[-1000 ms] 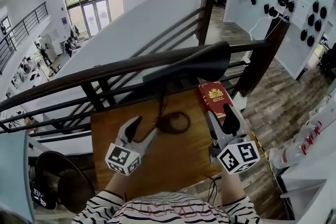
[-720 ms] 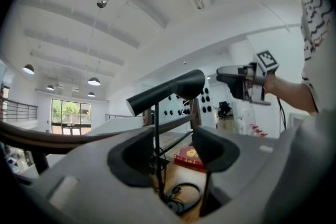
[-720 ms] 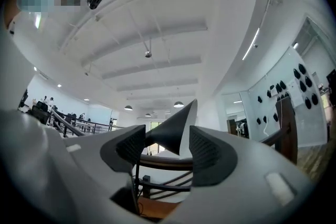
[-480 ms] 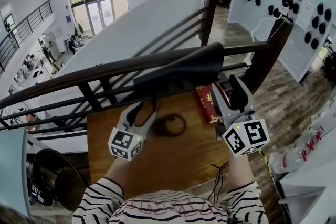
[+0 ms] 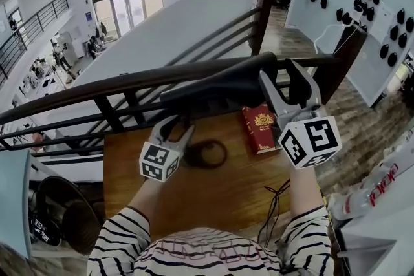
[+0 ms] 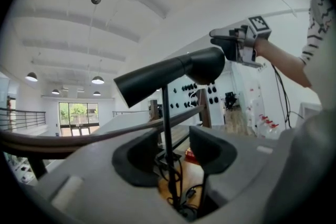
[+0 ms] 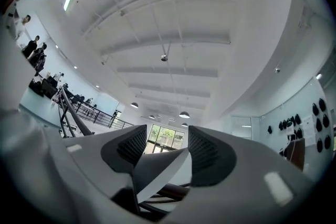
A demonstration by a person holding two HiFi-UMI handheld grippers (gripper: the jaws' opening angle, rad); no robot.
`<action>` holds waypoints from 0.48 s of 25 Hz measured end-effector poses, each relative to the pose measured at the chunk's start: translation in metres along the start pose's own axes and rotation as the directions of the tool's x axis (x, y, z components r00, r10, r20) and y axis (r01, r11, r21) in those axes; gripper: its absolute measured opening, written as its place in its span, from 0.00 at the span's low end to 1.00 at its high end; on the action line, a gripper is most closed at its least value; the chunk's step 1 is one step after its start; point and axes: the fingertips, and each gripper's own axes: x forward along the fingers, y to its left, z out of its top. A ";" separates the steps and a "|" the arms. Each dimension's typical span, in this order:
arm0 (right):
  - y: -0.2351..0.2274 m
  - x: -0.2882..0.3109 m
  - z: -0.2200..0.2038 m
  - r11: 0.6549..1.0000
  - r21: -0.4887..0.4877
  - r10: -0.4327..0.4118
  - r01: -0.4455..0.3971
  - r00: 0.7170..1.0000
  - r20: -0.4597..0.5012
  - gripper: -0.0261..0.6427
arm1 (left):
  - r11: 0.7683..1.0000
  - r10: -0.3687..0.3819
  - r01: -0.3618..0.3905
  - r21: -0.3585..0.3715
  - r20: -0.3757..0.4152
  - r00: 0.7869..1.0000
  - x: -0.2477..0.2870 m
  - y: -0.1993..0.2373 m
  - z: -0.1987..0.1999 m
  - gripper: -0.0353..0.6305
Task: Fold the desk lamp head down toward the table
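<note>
The black desk lamp stands on the wooden table [image 5: 194,197], its long head [image 5: 220,84] level above a thin stem and a ring base [image 5: 206,154]. My left gripper [image 5: 179,126] reaches level around the stem [image 6: 167,128]. Its jaws are closing, with a gap still on each side of the stem. My right gripper [image 5: 279,71] is raised at the head's right end. The head's tip [image 7: 155,176] lies between its closing jaws, which still stand wide and do not clearly press on it. In the left gripper view the right gripper [image 6: 239,44] shows beside the lamp head [image 6: 173,73].
A red book [image 5: 260,128] lies on the table right of the lamp base. A dark railing [image 5: 97,90] runs just behind the table, with a drop beyond it. A black cable [image 5: 272,203] hangs off the table's front edge.
My left gripper has slid forward until the stem is between its jaws, which have narrowed. My right gripper has risen from beside the book to the lamp head's right end.
</note>
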 end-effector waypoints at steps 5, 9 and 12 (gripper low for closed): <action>0.001 0.016 -0.002 0.996 -0.078 0.032 -0.034 0.999 -0.029 0.35 | 1.000 0.022 -0.022 -0.007 -0.013 1.000 0.008 0.004 -0.008 0.33; 0.001 0.023 -0.009 0.993 -0.111 0.037 -0.044 0.997 -0.063 0.34 | 1.000 0.026 -0.026 0.002 -0.020 0.999 0.015 0.005 -0.007 0.31; -0.001 0.024 -0.016 0.992 -0.120 0.037 -0.046 0.996 -0.079 0.32 | 1.000 0.031 -0.031 0.006 -0.032 0.999 0.023 0.007 -0.009 0.30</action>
